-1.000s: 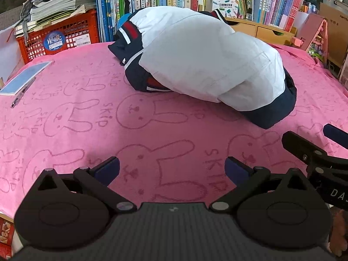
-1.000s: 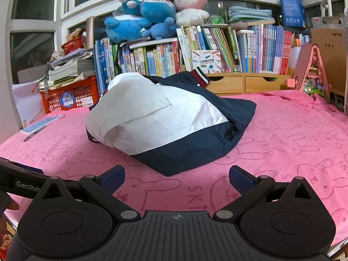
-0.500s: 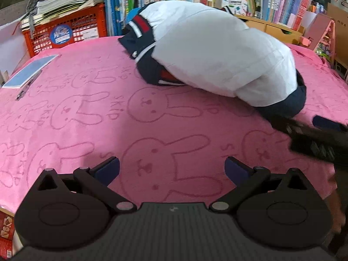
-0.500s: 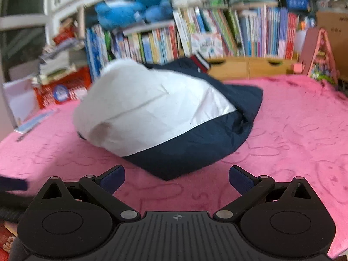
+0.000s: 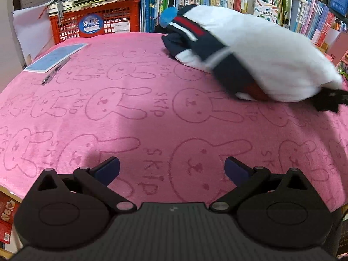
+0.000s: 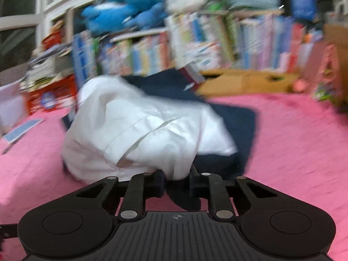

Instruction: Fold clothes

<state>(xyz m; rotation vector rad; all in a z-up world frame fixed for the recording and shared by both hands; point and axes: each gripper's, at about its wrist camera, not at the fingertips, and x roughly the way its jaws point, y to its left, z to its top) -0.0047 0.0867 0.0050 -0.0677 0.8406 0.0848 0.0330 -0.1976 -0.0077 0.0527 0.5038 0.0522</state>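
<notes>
Right wrist view, blurred by motion, has the right tool (image 6: 176, 183) at the near hem of the navy-and-white jacket (image 6: 152, 128), which lies bunched in a mound on the worktop's pink rabbit-print towel (image 6: 293, 143), just below centre frame. Its jaws are closing and have come nearly together, with a fold of white and navy cloth caught between the pads, so it is pinching the jacket's edge.

The step in hand looks like taking hold of the garment to spread it flat before any fold. To do that well, the pinch should sit on a true edge or corner, not on a bundle of several layers; here the cloth between the jaws looks doubled, so a gentle lift would tell whether one layer or the whole heap follows. Pulling low and slow toward the lower edge of the frame should keep the towel from dragging along.

Left wrist view shows the left tool (image 5: 171, 169) at the bottom of the frame with its jaws spread wide, holding nothing and hovering over bare towel. The jacket sits at upper right there, well apart from it, with the right tool at its right end. A blue-covered notebook (image 5: 55, 57) and a pen (image 5: 54, 71) lie at upper left.
</notes>
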